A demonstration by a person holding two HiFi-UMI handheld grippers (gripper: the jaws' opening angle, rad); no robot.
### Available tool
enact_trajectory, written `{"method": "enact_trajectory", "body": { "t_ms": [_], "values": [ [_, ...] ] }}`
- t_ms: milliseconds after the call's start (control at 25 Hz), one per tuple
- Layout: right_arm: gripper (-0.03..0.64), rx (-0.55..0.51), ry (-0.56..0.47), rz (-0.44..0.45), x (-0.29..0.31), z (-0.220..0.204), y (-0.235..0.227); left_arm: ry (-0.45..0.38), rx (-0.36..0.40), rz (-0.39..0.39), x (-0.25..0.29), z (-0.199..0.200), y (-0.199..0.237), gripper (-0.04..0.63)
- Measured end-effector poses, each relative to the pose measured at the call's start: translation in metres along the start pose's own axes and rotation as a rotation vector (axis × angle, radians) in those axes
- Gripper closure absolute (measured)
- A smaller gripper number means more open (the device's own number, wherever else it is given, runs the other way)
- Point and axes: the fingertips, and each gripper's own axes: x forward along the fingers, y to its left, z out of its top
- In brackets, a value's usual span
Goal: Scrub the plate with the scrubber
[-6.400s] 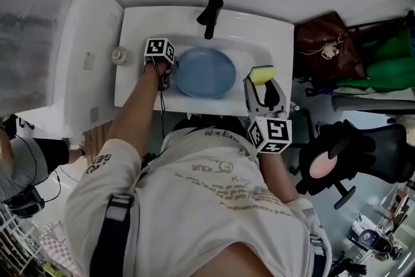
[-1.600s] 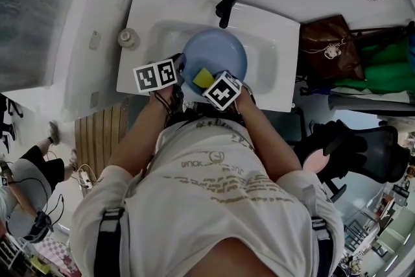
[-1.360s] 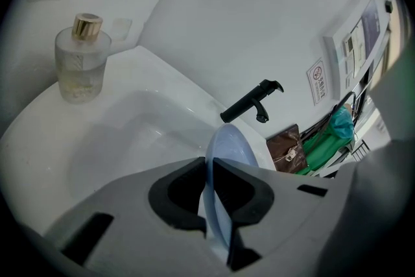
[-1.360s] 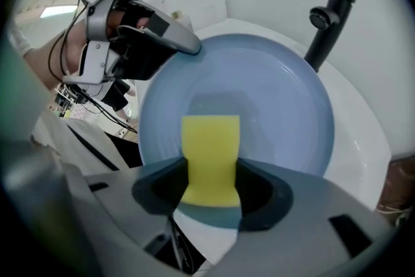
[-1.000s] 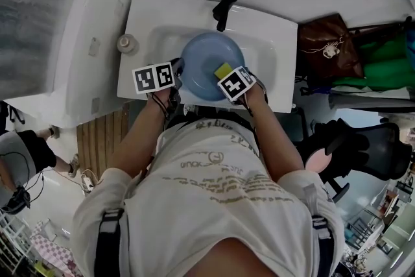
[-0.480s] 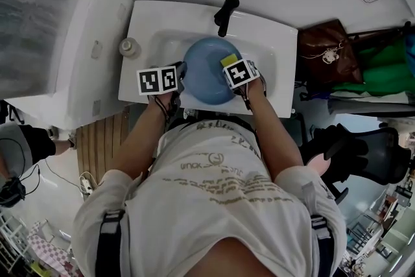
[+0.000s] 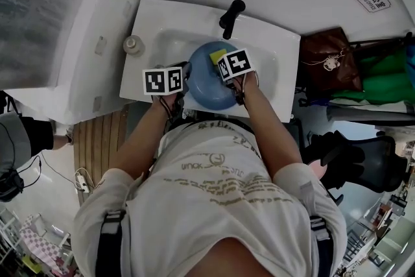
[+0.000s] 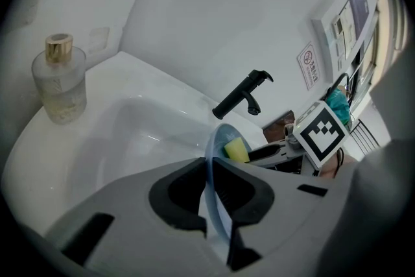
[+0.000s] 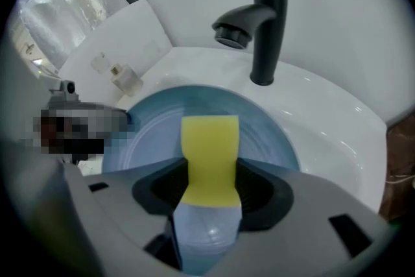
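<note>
A blue plate (image 7: pixel 206 89) stands tilted in the white sink (image 7: pixel 272 48), below the black faucet (image 7: pixel 230 15). My left gripper (image 7: pixel 186 74) is shut on the plate's left rim; in the left gripper view the rim (image 8: pixel 210 159) runs edge-on between the jaws of the left gripper (image 8: pixel 211 183). My right gripper (image 7: pixel 222 60) is shut on a yellow scrubber (image 7: pixel 216 56), which presses on the far part of the plate's face. The right gripper view shows the scrubber (image 9: pixel 209 156) pinched between the pads of the right gripper (image 9: pixel 209 186), flat against the plate (image 9: pixel 272 133).
A glass bottle with a gold cap (image 8: pixel 59 80) stands on the sink's left back corner. The faucet (image 9: pixel 259 10) rises just beyond the plate. A brown bag (image 7: pixel 331 58) and a black chair (image 7: pixel 343 159) are to the right of the sink.
The right gripper has slid the scrubber across the plate's face, from near its right middle to the far rim by the faucet. The left gripper keeps its hold on the rim.
</note>
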Motion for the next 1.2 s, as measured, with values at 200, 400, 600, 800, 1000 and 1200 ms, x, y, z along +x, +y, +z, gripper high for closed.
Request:
{"method": "enact_trajectory", "body": {
  "t_ms": [200, 400, 600, 800, 1000, 1200],
  "values": [
    [0.394, -0.031, -0.007, 0.065, 0.002, 0.008, 0.027, -0.002, -0.008, 0.004, 0.003, -0.005, -0.001, 0.552],
    [0.394, -0.074, 0.018, 0.112, 0.002, 0.002, 0.053, -0.009, -0.03, 0.014, 0.001, -0.004, 0.003, 0.552],
    [0.393, -0.099, 0.043, 0.138, 0.002, -0.012, 0.072, -0.019, -0.047, 0.018, 0.002, -0.004, 0.007, 0.552],
    [0.393, -0.16, 0.087, 0.161, 0.0, -0.033, 0.093, -0.018, -0.056, 0.015, 0.003, -0.004, 0.009, 0.552],
    [0.393, -0.23, 0.129, 0.135, -0.002, -0.058, 0.094, 0.001, -0.043, 0.024, 0.003, -0.006, 0.012, 0.552],
    [0.393, -0.195, 0.153, 0.085, -0.003, -0.079, 0.064, 0.01, -0.039, 0.022, 0.0, -0.007, 0.016, 0.552]
  ]
}}
